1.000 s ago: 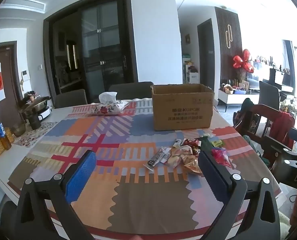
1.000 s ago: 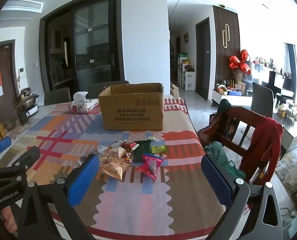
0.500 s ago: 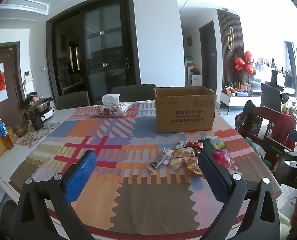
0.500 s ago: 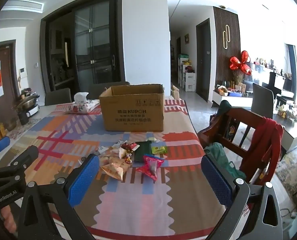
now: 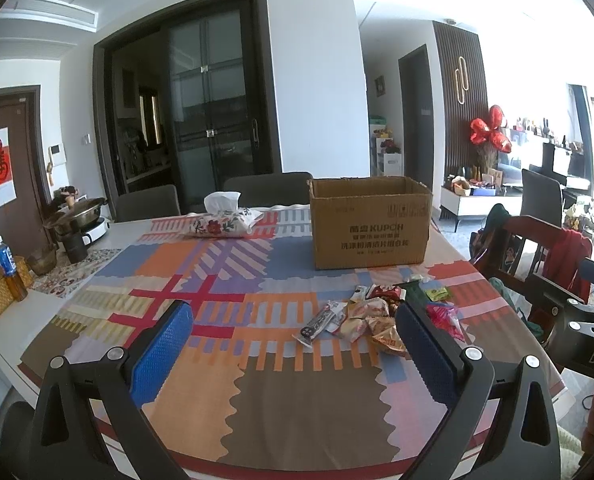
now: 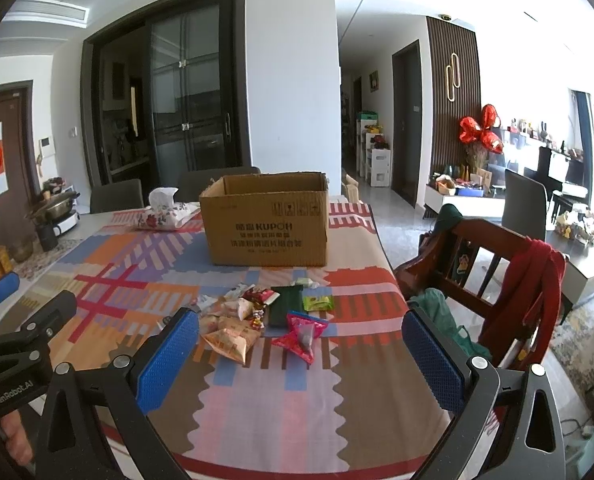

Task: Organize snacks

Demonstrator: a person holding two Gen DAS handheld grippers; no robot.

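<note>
We hold both grippers above the near edge of the table [image 5: 97,240], nothing in either. Left gripper [image 5: 293,344]: jaws spread wide. Right gripper [image 6: 301,354]: jaws spread wide too. The snack pile [image 6: 257,320] lies loose on the patterned cloth [image 6: 137,280], at 12 o'clock of the right gripper and 1 o'clock of the left. Open cardboard box [image 6: 267,220] stands upright just beyond the pile, apart from it. Tissue pack [image 5: 225,220] sits at 10 o'clock of the box.

Right gripper [image 6: 301,354] held wide apart above patterned surface [image 6: 337,408], snack packets [image 6: 265,316] at 12 o'clock, open cardboard box [image 6: 267,224] beyond, red-draped wooden chair [image 6: 497,276] at 2 o'clock
</note>
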